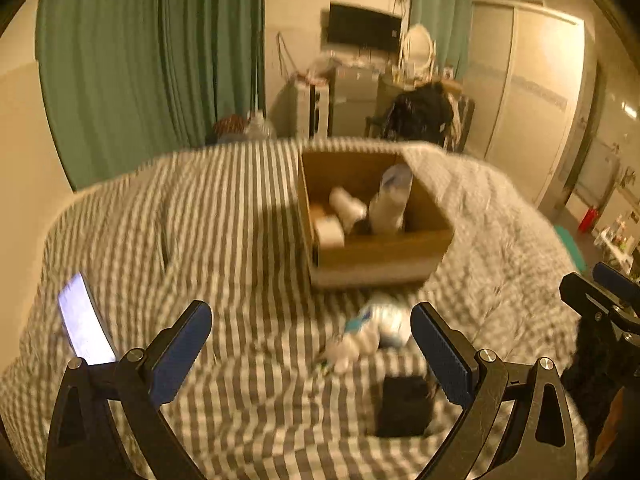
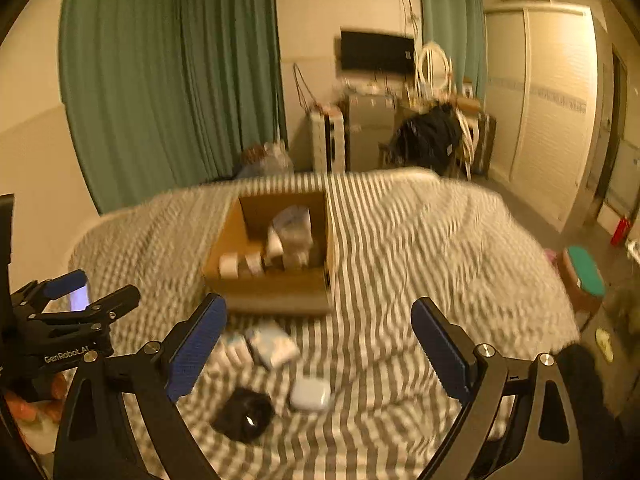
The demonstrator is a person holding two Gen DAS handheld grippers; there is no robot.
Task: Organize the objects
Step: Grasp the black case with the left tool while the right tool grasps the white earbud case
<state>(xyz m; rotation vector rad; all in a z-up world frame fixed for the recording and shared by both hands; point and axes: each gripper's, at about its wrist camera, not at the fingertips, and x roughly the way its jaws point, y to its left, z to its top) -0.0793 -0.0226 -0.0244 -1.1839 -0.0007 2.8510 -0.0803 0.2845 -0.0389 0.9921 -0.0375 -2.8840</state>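
Left gripper (image 1: 311,344) jaws wide apart, empty, right gripper (image 2: 319,342) likewise, cardboard box (image 1: 384,250) on striped bed (image 1: 224,208)

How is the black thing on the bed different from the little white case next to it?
The black thing is dark and lumpy with a shiny spot; the white case is pale, smooth and rounded. The black thing lies nearer the left gripper; the white case lies further right. Both rest on the striped bed, outside the box.

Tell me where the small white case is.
In the right wrist view, the white case lies on the striped bedspread, right of the black object, nearer than the cardboard box.
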